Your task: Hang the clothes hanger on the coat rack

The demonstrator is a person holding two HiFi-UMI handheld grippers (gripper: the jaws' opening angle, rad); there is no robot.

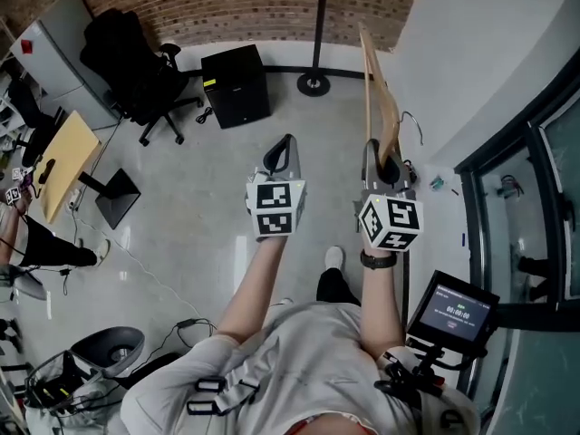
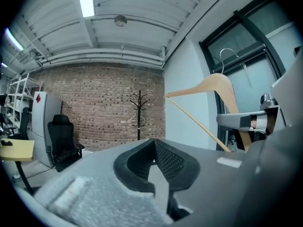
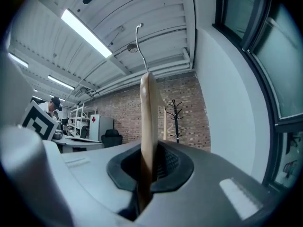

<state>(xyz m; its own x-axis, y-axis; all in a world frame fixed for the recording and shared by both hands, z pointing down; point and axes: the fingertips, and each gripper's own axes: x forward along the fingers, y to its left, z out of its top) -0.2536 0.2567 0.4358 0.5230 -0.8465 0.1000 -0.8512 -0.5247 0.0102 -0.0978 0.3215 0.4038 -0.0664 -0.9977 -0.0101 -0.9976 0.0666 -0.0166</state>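
A wooden clothes hanger (image 1: 374, 89) with a metal hook (image 3: 140, 41) stands upright in my right gripper (image 1: 388, 163), whose jaws are shut on its lower end. In the right gripper view the hanger (image 3: 148, 122) rises edge-on from between the pads. The left gripper view shows the hanger (image 2: 218, 86) side-on, off to the right. My left gripper (image 1: 285, 145) is held level beside the right one, shut with nothing in it (image 2: 154, 145). The black coat rack (image 1: 316, 25) stands ahead by the brick wall, several steps away (image 2: 138, 111) (image 3: 175, 119).
A white wall (image 1: 471, 53) and dark-framed windows (image 1: 535, 152) run close along my right. A black box (image 1: 236, 84), an office chair (image 1: 136, 62) and a wooden desk (image 1: 65, 161) stand to the left. A small screen (image 1: 450, 311) is by my right hip. Bare concrete floor (image 1: 208, 198) lies ahead.
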